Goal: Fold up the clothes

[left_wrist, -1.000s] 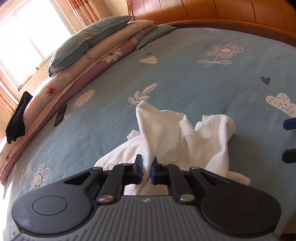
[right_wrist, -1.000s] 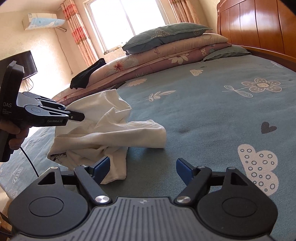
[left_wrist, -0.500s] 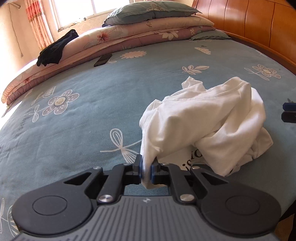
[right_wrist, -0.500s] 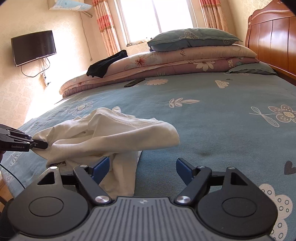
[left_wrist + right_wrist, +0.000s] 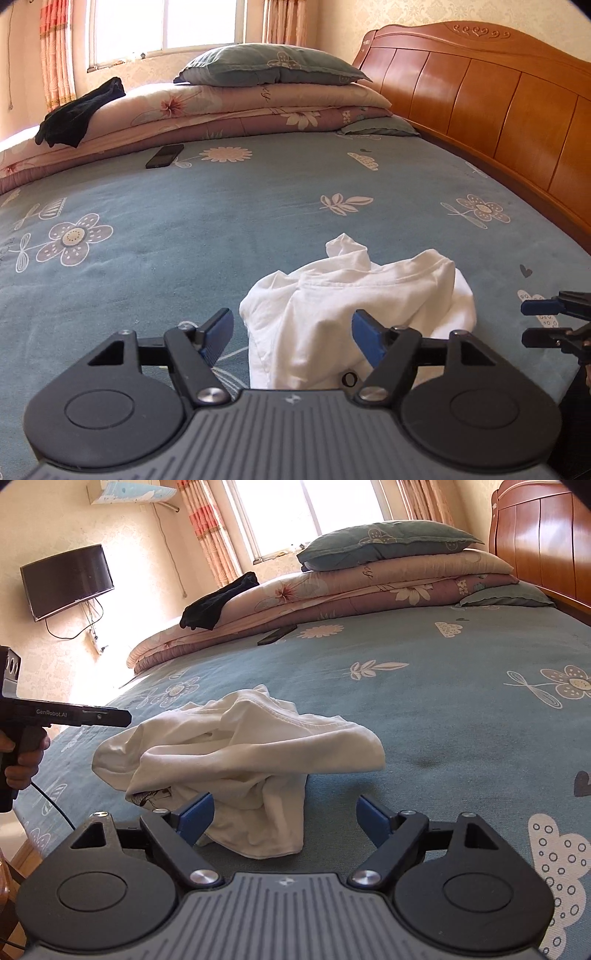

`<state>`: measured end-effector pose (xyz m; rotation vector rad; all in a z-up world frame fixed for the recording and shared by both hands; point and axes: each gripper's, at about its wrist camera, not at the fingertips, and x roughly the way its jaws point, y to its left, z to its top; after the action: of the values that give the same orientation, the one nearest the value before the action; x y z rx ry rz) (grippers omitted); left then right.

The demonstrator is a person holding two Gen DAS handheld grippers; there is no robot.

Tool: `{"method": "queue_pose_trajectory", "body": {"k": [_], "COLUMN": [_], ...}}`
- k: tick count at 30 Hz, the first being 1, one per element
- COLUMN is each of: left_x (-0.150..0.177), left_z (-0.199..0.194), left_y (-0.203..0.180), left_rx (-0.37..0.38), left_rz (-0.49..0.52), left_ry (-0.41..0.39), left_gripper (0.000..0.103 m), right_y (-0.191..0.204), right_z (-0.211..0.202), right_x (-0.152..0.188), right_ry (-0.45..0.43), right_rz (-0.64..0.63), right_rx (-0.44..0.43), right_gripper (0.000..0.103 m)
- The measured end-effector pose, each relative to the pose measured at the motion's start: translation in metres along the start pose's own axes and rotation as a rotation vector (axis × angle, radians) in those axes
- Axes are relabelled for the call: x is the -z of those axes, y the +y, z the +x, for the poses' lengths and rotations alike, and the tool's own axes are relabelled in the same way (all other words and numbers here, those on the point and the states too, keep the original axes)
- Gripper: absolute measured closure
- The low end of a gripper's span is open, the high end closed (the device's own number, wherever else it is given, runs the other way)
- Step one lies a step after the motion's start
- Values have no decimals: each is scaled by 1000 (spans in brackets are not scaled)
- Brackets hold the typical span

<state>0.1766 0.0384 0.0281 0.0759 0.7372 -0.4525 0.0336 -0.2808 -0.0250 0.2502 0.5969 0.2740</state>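
Jaws first, left to right: left gripper (image 5: 291,338) just opened, now wide, cloth lying loose between the pads but not pressed. Right gripper (image 5: 284,818) wide too, nothing pinched, its left pad just beside the shirt's near fold.

Shirt (image 5: 236,749) dropped in a crumpled heap on the bed (image 5: 424,709), near the front edge, between the two grippers. Probably light, limp and quick to slump: no stiffness to hold a shape, likely to drag along the sheet and bunch if pulled from one point only. Not fragile, not slippery on this sheet, at a guess.

Best hold, by the look of it: the ribbed collar edge (image 5: 417,273) or a hem corner, one in each gripper, then lifted apart to shake the heap flat.

White, thin, heavily creased, folded over itself; a dark print peeking out underneath on the near left (image 5: 153,795). Sleeves and hem hard to tell apart in the pile.
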Motion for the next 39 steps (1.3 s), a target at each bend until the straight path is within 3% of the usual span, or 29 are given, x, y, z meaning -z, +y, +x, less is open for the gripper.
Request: {"method": "queue_pose_trajectory", "body": {"k": [4, 12, 18, 23, 25, 31, 36, 39], "left_x": [0, 8, 13, 16, 16, 14, 17, 17], "left_z": [20, 18, 14, 6, 1, 3, 8, 10], "left_y": [9, 0, -5, -3, -3, 3, -1, -4], "left_rx": [28, 74, 84, 203, 213, 188, 93, 63], "left_rz": [-73, -70, -29, -61, -97, -193, -102, -101], "left_ry": [76, 86, 87, 87, 78, 97, 110, 110], "left_gripper": [34, 33, 15, 6, 3, 3, 3, 3], "right_y": [0, -3, -2, 0, 0, -2, -1, -1], "right_z": [-7, -14, -16, -19, -21, -24, -27, -26], "right_x": [2, 9, 8, 7, 7, 6, 7, 7], "right_ry": [-6, 10, 6, -5, -12, -26, -51, -47], "right_rz": [7, 29, 42, 32, 30, 42, 24, 28], "right_rx": [7, 25, 34, 39, 40, 37, 54, 50], "right_gripper": [14, 12, 12, 9, 8, 8, 8, 8]}}
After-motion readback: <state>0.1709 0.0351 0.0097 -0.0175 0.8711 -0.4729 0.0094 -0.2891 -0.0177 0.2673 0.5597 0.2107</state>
